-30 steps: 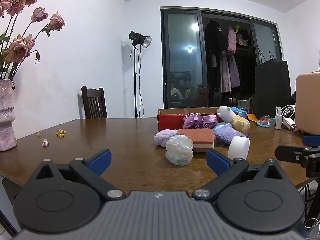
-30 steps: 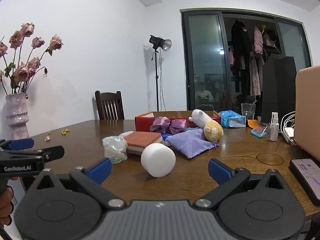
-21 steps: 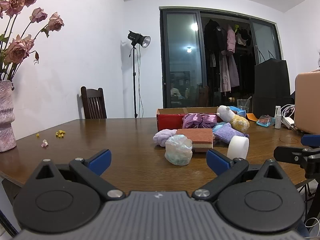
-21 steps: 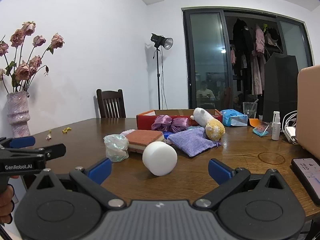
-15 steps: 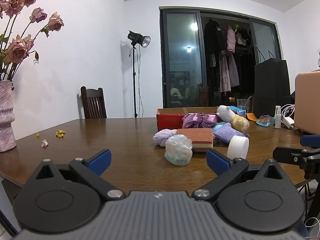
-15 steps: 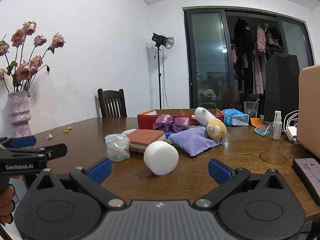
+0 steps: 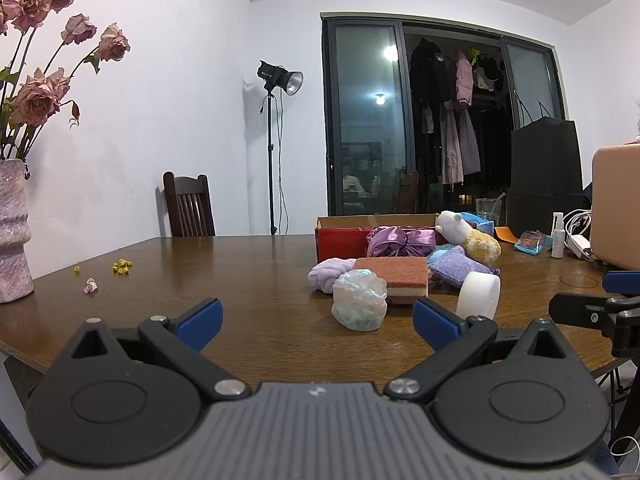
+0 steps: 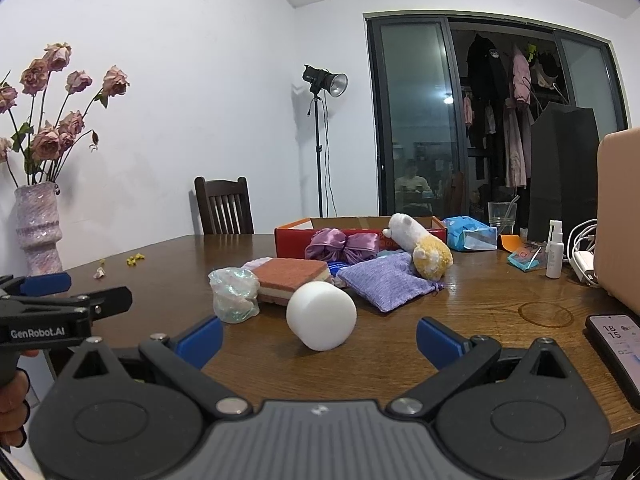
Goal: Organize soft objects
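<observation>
Soft things lie clustered on a brown table (image 7: 240, 280) before a red box (image 7: 340, 242): an iridescent wad (image 7: 360, 300), a red-and-white sponge (image 7: 394, 276), a white foam cylinder (image 8: 321, 315), a purple pouch (image 8: 384, 276), a lilac fluffy item (image 7: 326, 274), a purple satin bow (image 8: 344, 242) and a white-yellow plush (image 8: 422, 246). My left gripper (image 7: 316, 320) is open and empty, short of the wad. My right gripper (image 8: 320, 338) is open and empty, just short of the foam cylinder.
A vase of dried roses (image 8: 38, 228) stands at the table's left edge, petals (image 7: 120, 268) near it. At the right are a phone (image 8: 616, 344), spray bottle (image 8: 554, 250), cables, a blue packet (image 8: 470, 236), a glass (image 8: 502, 212) and a tan case (image 8: 620, 216). A chair (image 8: 224, 212) is behind.
Both grippers have drifted slightly; the right one has edged a little nearer the foam cylinder. Both stay open and nothing on the table has moved.
</observation>
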The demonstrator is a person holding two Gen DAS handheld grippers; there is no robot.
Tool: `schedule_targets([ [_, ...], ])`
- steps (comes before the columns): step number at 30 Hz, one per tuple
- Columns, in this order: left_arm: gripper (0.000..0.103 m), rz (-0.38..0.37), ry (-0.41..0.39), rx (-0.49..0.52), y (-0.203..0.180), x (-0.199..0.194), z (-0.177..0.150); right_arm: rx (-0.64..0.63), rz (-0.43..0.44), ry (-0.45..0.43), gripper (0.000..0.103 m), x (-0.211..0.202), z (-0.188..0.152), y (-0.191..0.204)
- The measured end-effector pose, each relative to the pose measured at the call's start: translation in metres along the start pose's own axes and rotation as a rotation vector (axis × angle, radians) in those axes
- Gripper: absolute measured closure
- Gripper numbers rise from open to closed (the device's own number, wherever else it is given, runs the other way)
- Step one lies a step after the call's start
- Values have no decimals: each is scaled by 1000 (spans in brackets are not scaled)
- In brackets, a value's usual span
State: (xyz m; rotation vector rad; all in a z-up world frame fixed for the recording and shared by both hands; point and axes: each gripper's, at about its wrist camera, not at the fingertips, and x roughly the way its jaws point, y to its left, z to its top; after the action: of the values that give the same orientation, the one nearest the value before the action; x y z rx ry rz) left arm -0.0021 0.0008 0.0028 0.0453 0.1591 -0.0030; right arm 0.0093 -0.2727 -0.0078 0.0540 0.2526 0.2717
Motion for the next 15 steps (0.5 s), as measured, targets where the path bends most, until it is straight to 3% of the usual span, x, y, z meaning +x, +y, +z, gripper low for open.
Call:
schedule_targets([
  [15, 0, -3, 14, 0, -2, 7, -3, -18, 6, -10, 0, -1, 1, 2],
])
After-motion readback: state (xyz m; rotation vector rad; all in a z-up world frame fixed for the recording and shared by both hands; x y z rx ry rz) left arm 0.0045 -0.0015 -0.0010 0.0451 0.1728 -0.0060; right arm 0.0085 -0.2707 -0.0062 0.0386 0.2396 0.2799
